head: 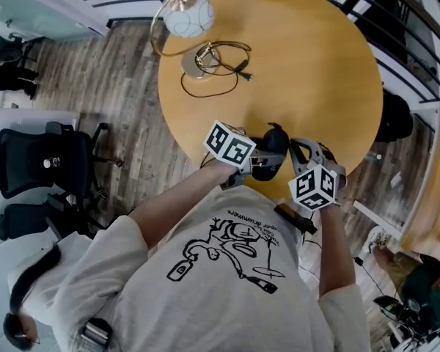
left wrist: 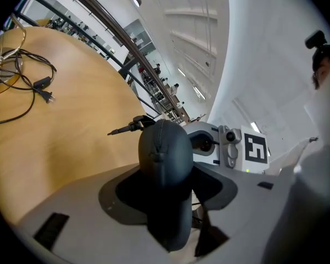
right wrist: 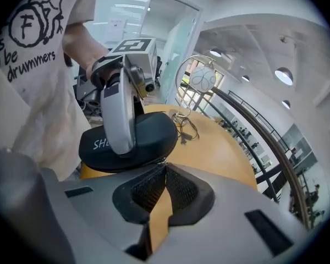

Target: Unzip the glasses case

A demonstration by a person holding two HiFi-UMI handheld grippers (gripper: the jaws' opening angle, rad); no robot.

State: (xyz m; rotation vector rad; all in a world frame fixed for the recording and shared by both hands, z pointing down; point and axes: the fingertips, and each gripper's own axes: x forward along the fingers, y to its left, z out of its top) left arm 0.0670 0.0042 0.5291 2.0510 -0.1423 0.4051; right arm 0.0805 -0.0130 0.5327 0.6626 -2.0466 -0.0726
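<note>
We held the black glasses case clamped in the wide-spread left gripper over the table's near edge. The right gripper was pinched shut, seemingly on the zipper pull. We judged a skewed tug could slip off that tiny pull.

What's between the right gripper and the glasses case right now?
Nothing visible. The right gripper has its shut tips right at the edge of the glasses case, which the left gripper clamps from the other side.
</note>
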